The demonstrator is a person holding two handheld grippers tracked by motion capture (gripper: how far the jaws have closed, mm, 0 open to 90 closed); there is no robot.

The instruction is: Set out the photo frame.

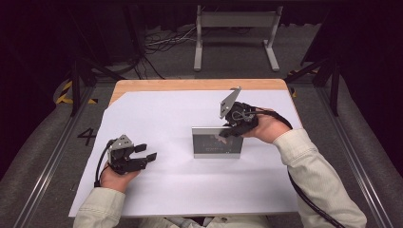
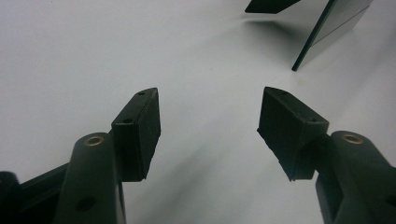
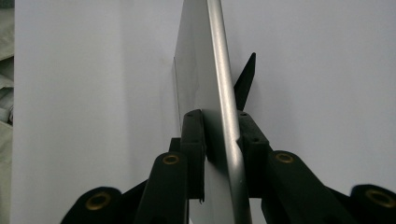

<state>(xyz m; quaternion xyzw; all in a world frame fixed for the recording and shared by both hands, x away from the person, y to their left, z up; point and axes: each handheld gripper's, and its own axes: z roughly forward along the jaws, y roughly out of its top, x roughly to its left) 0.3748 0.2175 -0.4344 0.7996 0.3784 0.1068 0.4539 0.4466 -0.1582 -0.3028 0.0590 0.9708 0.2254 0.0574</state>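
Note:
A small silver-framed glossy panel (image 1: 217, 141) stands upright near the middle of the white sheet, propped by a black back leg (image 3: 245, 79). My right gripper (image 1: 227, 132) comes at it from the right and above, shut on its top edge. In the right gripper view the thin metal edge (image 3: 217, 56) runs up between my two pads (image 3: 194, 140). My left gripper (image 1: 146, 152) lies low on the left of the sheet, open and holding nothing. In the left gripper view my left gripper (image 2: 210, 130) points toward the panel (image 2: 327, 28) at the upper right.
A white paper sheet (image 1: 157, 118) covers most of the wooden table (image 1: 190, 85). Beyond the far edge, a grey metal stand (image 1: 235, 33) and loose cables (image 1: 161, 40) sit on the floor. Metal rails (image 1: 52, 156) run along both sides.

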